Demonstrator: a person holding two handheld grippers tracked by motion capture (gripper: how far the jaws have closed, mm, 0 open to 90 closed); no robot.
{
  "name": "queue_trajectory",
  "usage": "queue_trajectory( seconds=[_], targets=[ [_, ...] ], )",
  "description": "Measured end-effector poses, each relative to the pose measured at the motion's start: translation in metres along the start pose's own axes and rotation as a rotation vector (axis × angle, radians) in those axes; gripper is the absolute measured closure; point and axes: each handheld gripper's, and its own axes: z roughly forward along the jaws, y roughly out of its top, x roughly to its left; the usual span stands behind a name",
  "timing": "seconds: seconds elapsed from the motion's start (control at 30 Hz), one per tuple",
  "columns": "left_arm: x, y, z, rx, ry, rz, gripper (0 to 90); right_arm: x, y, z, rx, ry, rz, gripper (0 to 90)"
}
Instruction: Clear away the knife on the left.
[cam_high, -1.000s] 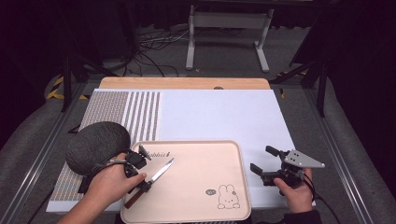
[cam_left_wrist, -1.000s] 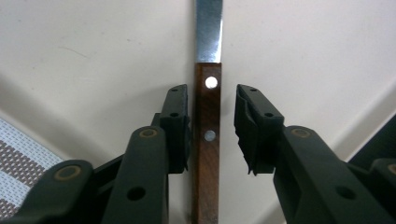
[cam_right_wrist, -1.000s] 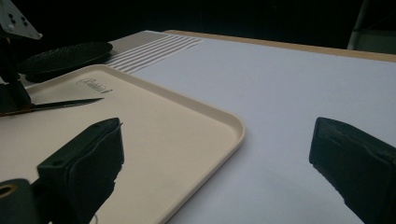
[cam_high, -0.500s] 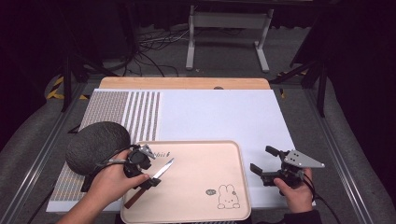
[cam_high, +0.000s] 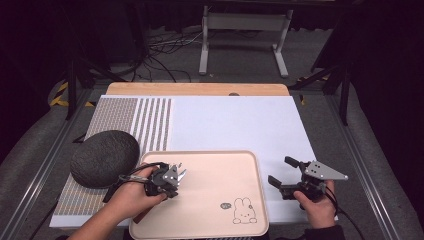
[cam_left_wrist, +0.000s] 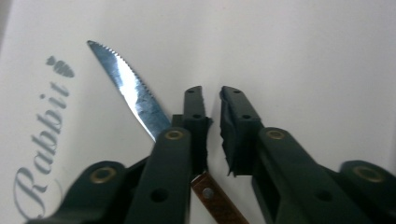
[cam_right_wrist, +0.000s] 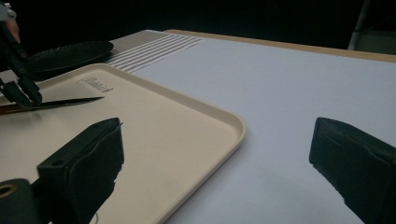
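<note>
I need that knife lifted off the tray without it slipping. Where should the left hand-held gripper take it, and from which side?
Take the knife by its brown handle, not the thin serrated blade. It lies flat on the tray, so come straight down from above with the jaws straddling the handle crosswise. The left hand-held gripper already hangs over the blade-handle junction, jaws slightly apart.

Beige tray (cam_high: 215, 165) with rabbit print, silver serrated knife (cam_left_wrist: 128, 88) brown-handled on it; dark grey textured plate (cam_high: 102, 157) beside tray; white striped mat (cam_high: 235, 120).
</note>
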Motion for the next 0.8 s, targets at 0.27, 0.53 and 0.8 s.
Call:
queue_trajectory(
  seconds=[0.27,0.53,0.8],
  targets=[
    [0.005,-0.001,0.005,0.029,-0.044,-0.012,90.0,0.000,0.000,-0.001,-0.001,0.003,0.001,4.1],
    [0.007,-0.008,0.009,0.045,-0.051,-0.007,90.0,-0.001,0.000,-0.001,-0.001,0.003,0.003,4.1],
    [0.008,-0.013,0.007,0.041,-0.048,-0.024,90.0,0.000,0.000,0.000,0.001,0.002,0.000,4.1]
  ],
)
